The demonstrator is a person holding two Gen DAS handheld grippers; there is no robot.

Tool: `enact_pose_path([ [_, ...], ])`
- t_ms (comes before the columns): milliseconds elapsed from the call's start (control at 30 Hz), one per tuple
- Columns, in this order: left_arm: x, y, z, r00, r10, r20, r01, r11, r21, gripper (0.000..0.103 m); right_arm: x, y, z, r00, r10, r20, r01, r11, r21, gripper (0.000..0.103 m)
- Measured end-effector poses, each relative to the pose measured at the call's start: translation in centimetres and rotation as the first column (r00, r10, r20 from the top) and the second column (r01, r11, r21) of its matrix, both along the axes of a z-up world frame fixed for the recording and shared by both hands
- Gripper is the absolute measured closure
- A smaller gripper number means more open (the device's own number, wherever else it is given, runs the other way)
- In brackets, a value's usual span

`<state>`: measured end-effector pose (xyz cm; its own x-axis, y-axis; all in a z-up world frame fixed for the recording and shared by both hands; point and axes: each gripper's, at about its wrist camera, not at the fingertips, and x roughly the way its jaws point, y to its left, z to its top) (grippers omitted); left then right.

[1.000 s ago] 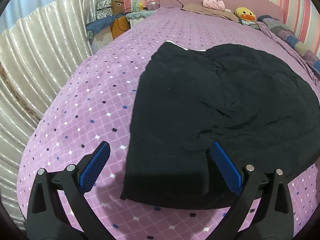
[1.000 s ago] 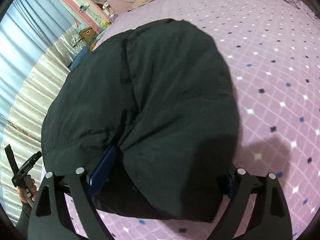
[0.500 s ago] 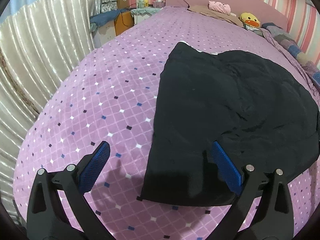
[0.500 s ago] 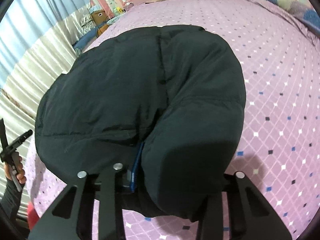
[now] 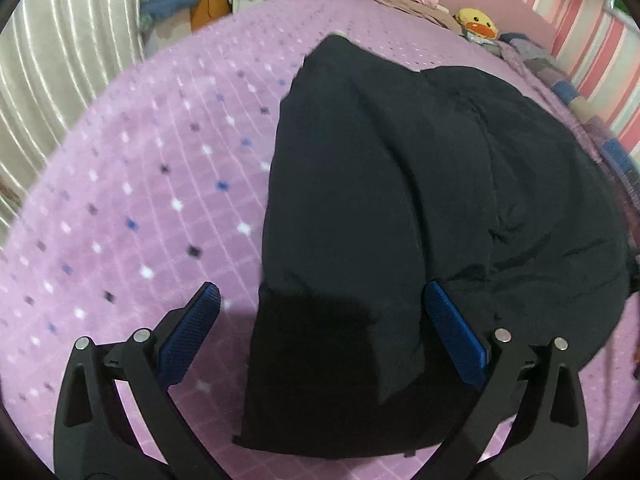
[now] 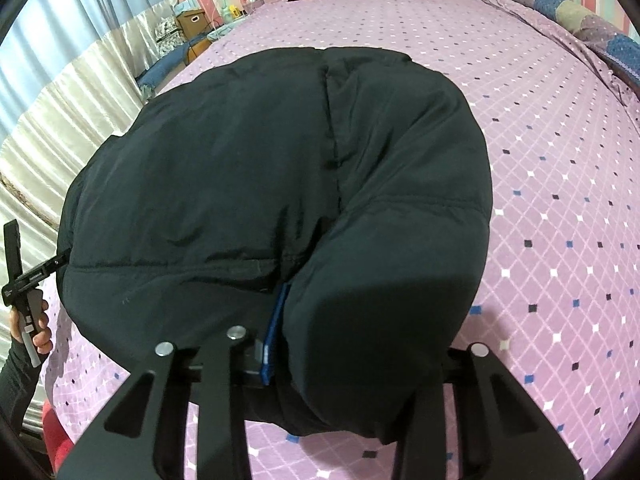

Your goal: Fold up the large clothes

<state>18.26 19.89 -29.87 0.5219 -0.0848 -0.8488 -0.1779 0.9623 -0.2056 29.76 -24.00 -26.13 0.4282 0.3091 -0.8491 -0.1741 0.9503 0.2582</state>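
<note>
Within the last second the right gripper [image 6: 352, 344] has narrowed from a wide spread to a pinch on the near edge of the black padded jacket [image 6: 272, 184], while the left gripper [image 5: 320, 332] has swung in over the garment's near left corner. The left fingers [image 5: 192, 328] stand wide apart and hold nothing, straddling that corner above the bed [image 5: 132, 200]. The jacket [image 5: 400, 200] lies partly folded on the purple diamond-print bedspread, its bulk nearer the right side. Quilted and puffy, with a smooth, faintly glossy shell, it looks soft, light for its size and likely slippery; a deep bite on a stitched hem or corner seems the safest hold, since thick padding may spring out of a shallow pinch. A yellow duck toy [image 5: 478, 26] sits near the headboard.
</note>
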Motion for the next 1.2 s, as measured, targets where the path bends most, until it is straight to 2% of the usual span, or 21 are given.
enact_pose_path([
  [100, -0.8, 0.3, -1.5, 0.999, -0.034, -0.016, 0.032, 0.993, -0.112, 0.003, 0.0, -0.3, -0.3, 1.0, 0.0, -0.002, 0.0, 1.0, 0.009, 0.067],
  [233, -1.3, -0.6, -2.2, 0.996, -0.085, -0.014, 0.082, 0.987, -0.139, 0.003, 0.1, -0.5, -0.4, 1.0, 0.003, -0.004, -0.003, 1.0, 0.012, 0.066],
  [333, -0.1, -1.8, -2.1, 0.992, -0.12, -0.031, 0.113, 0.978, -0.176, 0.003, 0.1, -0.7, -0.5, 1.0, -0.001, -0.005, 0.001, 1.0, 0.021, 0.066],
  [433, 1.3, -3.4, -1.8, 0.991, -0.124, -0.041, 0.118, 0.985, -0.13, 0.003, 0.1, -1.0, -0.6, 1.0, -0.01, -0.003, 0.01, 0.999, 0.035, 0.064],
  [533, 1.8, -4.0, -1.4, 0.992, -0.118, -0.044, 0.113, 0.988, -0.104, 0.007, 0.4, -1.1, -0.8, 1.0, -0.012, -0.009, 0.013, 0.998, 0.057, 0.062],
  [700, 2.4, -5.4, -0.2, 0.989, -0.142, -0.046, 0.14, 0.989, -0.047, 0.024, 1.1, -1.5, -1.4, 0.999, -0.021, -0.048, 0.026, 0.992, 0.12, 0.053],
  [800, 2.9, -6.2, 0.6, 0.987, -0.151, -0.05, 0.151, 0.989, -0.006, 0.037, 1.5, -2.0, -1.8, 0.996, -0.032, -0.083, 0.046, 0.983, 0.175, 0.048],
  [867, 2.9, -6.8, 1.3, 0.987, -0.151, -0.049, 0.152, 0.988, 0.026, 0.048, 1.5, -1.8, -1.7, 0.996, -0.026, -0.084, 0.04, 0.984, 0.172, 0.048],
  [1100, 3.1, -7.9, 3.3, 0.991, -0.127, -0.052, 0.131, 0.987, 0.089, 0.065, 0.7, -0.2, -0.4, 1.0, -0.004, -0.015, 0.005, 0.996, 0.094, 0.072],
  [1200, 2.8, -8.1, 4.2, 0.993, -0.108, -0.044, 0.112, 0.989, 0.1, 0.072, 0.7, 0.4, 0.6, 1.0, -0.004, 0.017, 0.003, 0.998, 0.056, 0.078],
])
